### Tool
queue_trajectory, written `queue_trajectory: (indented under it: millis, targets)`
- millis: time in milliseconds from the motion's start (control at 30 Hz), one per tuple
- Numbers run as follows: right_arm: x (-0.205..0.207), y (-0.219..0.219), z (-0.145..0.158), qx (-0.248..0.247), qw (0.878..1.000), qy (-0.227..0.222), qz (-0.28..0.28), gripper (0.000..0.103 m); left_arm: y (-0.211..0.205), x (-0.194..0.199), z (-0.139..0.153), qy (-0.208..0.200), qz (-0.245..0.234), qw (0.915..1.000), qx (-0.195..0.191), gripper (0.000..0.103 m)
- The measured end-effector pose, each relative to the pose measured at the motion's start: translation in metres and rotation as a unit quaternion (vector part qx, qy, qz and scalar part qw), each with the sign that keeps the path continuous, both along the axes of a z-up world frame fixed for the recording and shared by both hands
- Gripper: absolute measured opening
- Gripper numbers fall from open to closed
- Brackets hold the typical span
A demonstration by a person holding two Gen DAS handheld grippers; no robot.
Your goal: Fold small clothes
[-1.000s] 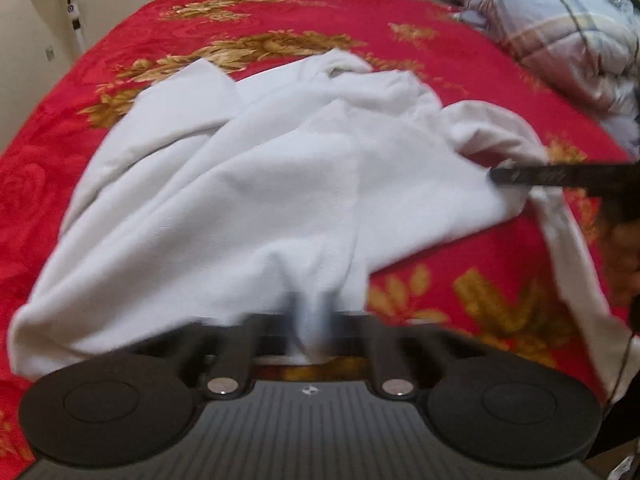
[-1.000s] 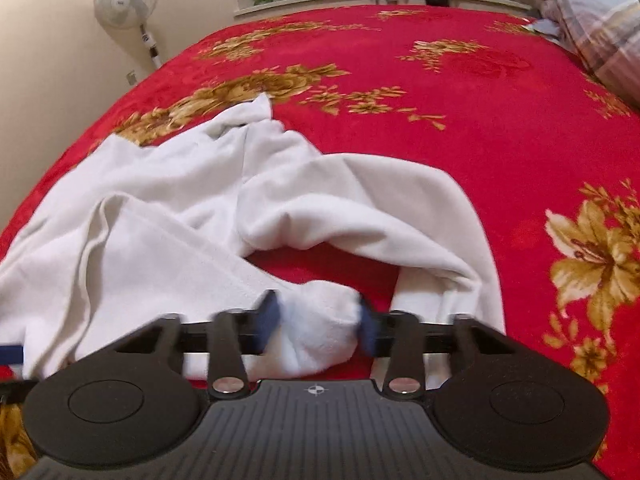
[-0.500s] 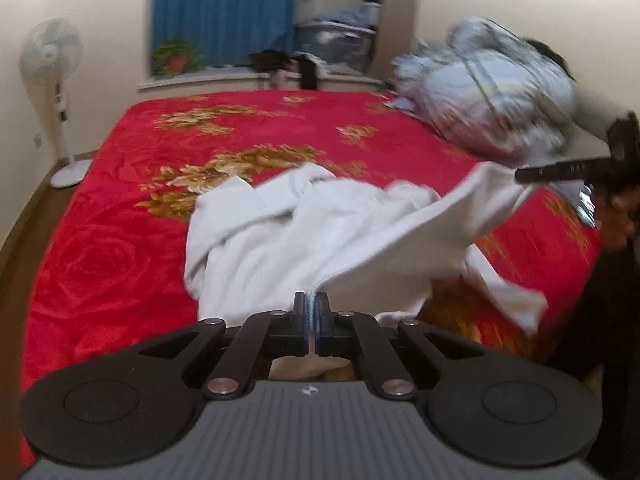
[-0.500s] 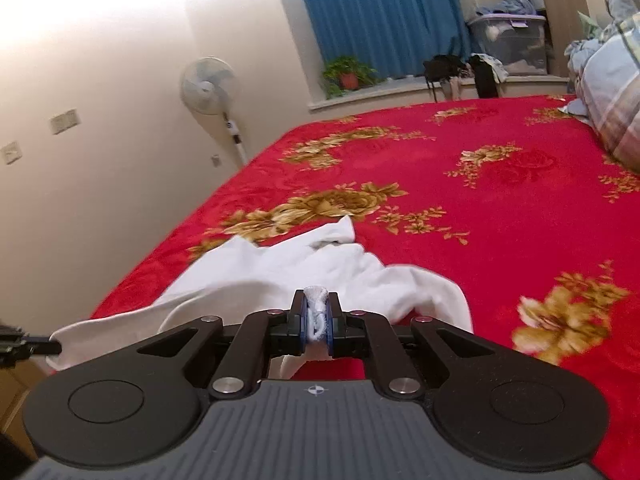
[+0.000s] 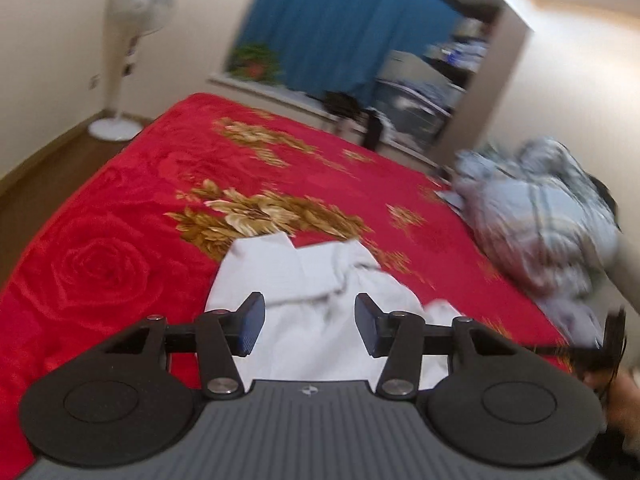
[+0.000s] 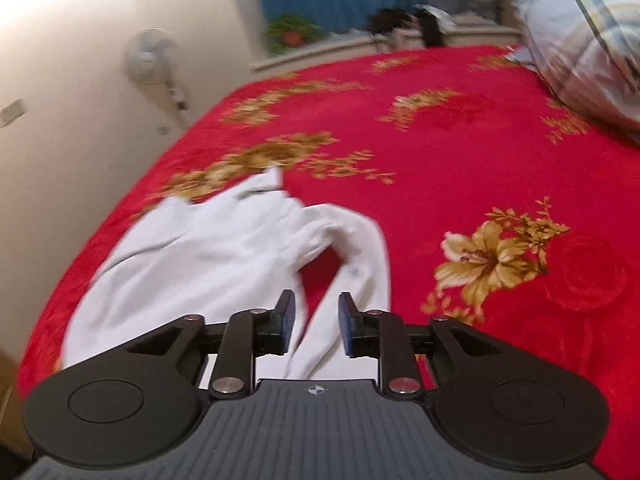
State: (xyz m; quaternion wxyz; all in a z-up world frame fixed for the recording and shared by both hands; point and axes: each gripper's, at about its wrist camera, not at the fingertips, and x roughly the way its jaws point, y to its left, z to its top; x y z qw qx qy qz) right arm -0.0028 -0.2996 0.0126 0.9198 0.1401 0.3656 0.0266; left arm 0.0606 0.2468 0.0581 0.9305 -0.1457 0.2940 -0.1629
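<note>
Your left tongs (image 5: 306, 324) and right tongs (image 6: 313, 322) both stand apart, gripping nothing, above the crumpled white shirt (image 6: 224, 248) on the red bedspread (image 6: 460, 152).

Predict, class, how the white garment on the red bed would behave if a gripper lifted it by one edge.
The white garment lies rumpled and creased, so it is probably floppy and would drape rather than hold shape. Its sleeve trails loose, so it would likely dangle. It looks like thin cloth, probably light, though it may drag on the plush red blanket.
</note>
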Motion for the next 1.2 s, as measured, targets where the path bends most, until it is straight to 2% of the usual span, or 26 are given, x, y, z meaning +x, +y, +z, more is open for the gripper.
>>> queue_trajectory:
  millis: [100,167,267,333,367,400,433,533,667,733,800,900,933,1000,1067,1100,1133,1200]
  targets:
    - [0.053,0.0,-0.033,-0.018,0.999,0.043,-0.013,0.034,-0.01,0.024,-0.023,0.026,0.011,0.9992,0.028,0.054]
    - [0.077,0.002,-0.053,-0.033,0.997,0.071,-0.02,0.035,-0.023,0.035,-0.039,0.057,0.005,0.9955,0.076,0.054]
    - [0.099,0.007,-0.082,-0.039,0.994,0.104,-0.009,0.035,-0.029,0.045,-0.049,0.062,-0.005,0.9926,0.105,0.054]
    - [0.103,0.012,-0.096,-0.049,0.992,0.112,-0.006,0.034,-0.031,0.054,-0.055,0.065,0.007,0.9905,0.121,0.054]
    - [0.106,0.016,-0.098,-0.058,0.993,0.105,-0.001,0.031,-0.032,0.06,-0.058,0.069,0.014,0.9898,0.124,0.054]
    - [0.106,0.019,-0.097,-0.067,0.993,0.097,0.003,0.013,-0.032,0.06,-0.06,0.07,0.019,0.9897,0.123,0.054]
    - [0.107,0.022,-0.094,-0.072,0.993,0.088,0.011,0.006,-0.031,0.066,-0.06,0.07,0.027,0.9899,0.12,0.054]
    - [0.111,0.017,-0.082,-0.058,0.996,0.059,0.014,0.006,-0.029,0.077,-0.06,0.07,0.049,0.9907,0.107,0.053]
    - [0.133,-0.009,-0.05,-0.1,0.994,-0.013,-0.036,0.005,-0.031,0.088,-0.06,0.073,0.063,0.9897,0.106,0.053]
    - [0.151,-0.022,-0.031,-0.1,0.993,-0.044,-0.054,0.005,-0.034,0.091,-0.061,0.074,0.061,0.9891,0.111,0.053]
    - [0.17,-0.026,-0.012,-0.111,0.99,-0.071,-0.04,0.005,-0.036,0.093,-0.061,0.076,0.058,0.9891,0.112,0.053]
    - [0.196,-0.01,0.006,-0.182,0.978,-0.102,0.008,0.006,-0.038,0.093,-0.063,0.078,0.054,0.9892,0.112,0.053]
    - [0.204,-0.01,0.009,-0.178,0.98,-0.088,0.03,0.006,-0.038,0.093,-0.063,0.079,0.053,0.9892,0.112,0.053]
    - [0.214,-0.02,0.014,-0.138,0.988,-0.056,0.04,0.006,-0.036,0.091,-0.061,0.078,0.051,0.9899,0.107,0.053]
    - [0.209,-0.039,0.018,-0.1,0.994,-0.046,0.023,0.007,-0.034,0.089,-0.059,0.073,0.049,0.991,0.1,0.053]
    - [0.2,-0.051,0.019,-0.082,0.995,-0.05,0.004,0.008,-0.033,0.087,-0.057,0.072,0.049,0.9915,0.097,0.053]
    - [0.188,-0.063,0.02,-0.063,0.997,-0.051,-0.013,0.013,-0.032,0.085,-0.056,0.07,0.047,0.9919,0.095,0.053]
    - [0.169,-0.083,0.016,-0.012,0.998,-0.042,-0.046,0.014,-0.031,0.082,-0.054,0.069,0.044,0.9923,0.094,0.053]
